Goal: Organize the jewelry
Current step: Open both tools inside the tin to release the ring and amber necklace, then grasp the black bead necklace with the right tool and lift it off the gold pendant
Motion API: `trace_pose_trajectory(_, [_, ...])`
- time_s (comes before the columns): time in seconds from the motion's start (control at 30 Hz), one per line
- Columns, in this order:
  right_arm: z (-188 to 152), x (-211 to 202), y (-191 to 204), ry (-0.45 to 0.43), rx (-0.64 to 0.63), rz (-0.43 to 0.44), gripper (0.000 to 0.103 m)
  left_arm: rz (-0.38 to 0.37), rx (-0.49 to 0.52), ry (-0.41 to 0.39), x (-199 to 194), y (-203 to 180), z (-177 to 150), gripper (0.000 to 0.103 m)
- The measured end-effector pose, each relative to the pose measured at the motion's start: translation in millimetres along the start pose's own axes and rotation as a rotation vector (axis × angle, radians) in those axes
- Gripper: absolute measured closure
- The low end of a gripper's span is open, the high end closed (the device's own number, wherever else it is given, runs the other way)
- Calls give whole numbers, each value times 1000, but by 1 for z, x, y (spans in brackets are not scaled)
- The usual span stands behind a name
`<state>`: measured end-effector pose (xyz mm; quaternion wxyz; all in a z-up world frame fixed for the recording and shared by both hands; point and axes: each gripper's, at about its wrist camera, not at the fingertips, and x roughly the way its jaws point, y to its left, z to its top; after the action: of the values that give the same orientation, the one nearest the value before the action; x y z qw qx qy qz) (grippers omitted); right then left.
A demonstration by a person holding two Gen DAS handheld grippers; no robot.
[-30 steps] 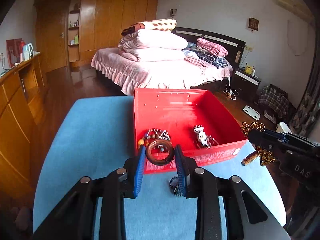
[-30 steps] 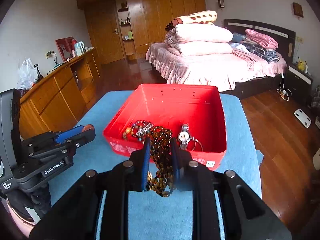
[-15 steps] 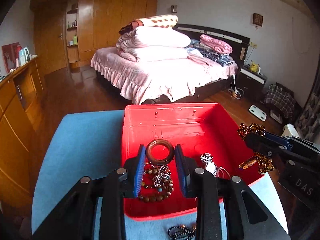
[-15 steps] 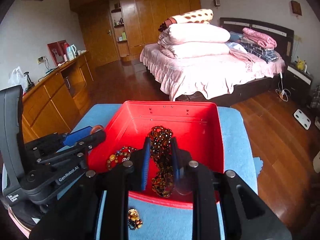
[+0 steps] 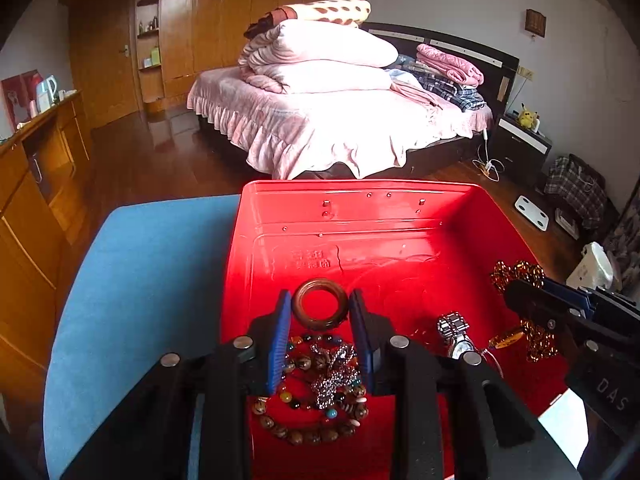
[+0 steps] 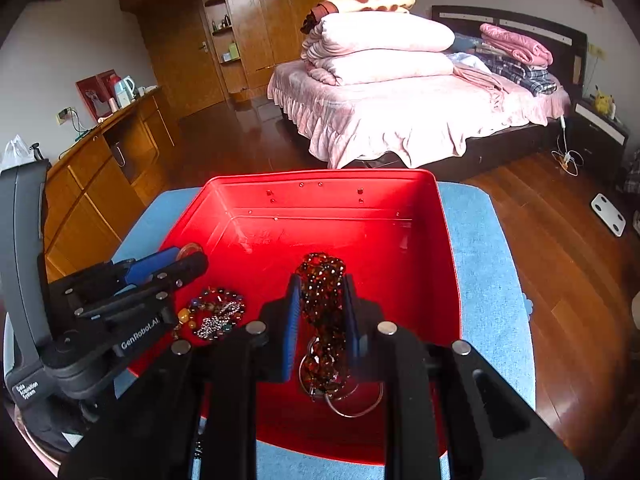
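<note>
A red plastic box (image 5: 360, 216) sits on a blue cloth-covered table (image 5: 140, 264). My left gripper (image 5: 320, 308) is shut on a brown wooden ring (image 5: 320, 307) and holds it above the box floor. Under it lie beaded bracelets (image 5: 316, 396) and a silver watch (image 5: 456, 336). My right gripper (image 6: 322, 300) is shut on a bunch of dark amber beads (image 6: 322, 312) that hangs over the box (image 6: 320, 200). The right gripper also shows in the left wrist view (image 5: 532, 300), and the left gripper in the right wrist view (image 6: 188, 260).
A pink bed (image 5: 340, 120) with stacked quilts stands beyond the table. A wooden cabinet (image 5: 36, 184) runs along the left. Wooden floor (image 6: 560, 240) lies to the right of the table edge, with a white scale (image 6: 608, 208) on it.
Both grippers have moved forward from in front of the box to over its inside, each still holding its piece. The box now fills the lower view.
</note>
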<state>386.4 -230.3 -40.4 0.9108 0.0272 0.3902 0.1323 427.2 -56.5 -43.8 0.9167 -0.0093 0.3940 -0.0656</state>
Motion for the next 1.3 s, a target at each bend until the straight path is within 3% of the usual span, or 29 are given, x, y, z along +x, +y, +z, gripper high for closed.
trace_pose_trajectory(0.33, [-2, 5, -3, 7, -1, 12, 82, 10, -1, 13, 9, -1, 5, 73])
trace_pose_trajectory(0.43, [-3, 4, -4, -4, -5, 2, 75, 5, -6, 13, 10, 0, 4, 62])
trace_pose_trajectory(0.57, [-4, -5, -4, -34, -5, 14, 74, 9, -5, -1, 4, 1, 5, 58])
trace_pose_trajectory(0.8, [-17, -31, 1, -91, -11, 4, 72, 18, -20, -74, -32, 10, -1, 52])
trace_pose_trajectory(0.87, [-28, -45, 5, -118, -21, -2, 71, 31, -32, -107, -50, 17, -7, 44])
trace_pose_trajectory(1.0, [-49, -68, 13, -143, -43, 2, 69, 50, -53, -151, -78, 29, -23, 42])
trace_pose_trajectory(1.2, [-90, -65, 28, -59, -59, 75, 67, 85, -63, -124, -91, 41, -61, 42])
trace_pose_trajectory(1.3, [-109, -51, 42, 5, -104, 81, 59, 91, -62, -88, -88, 47, -83, 42])
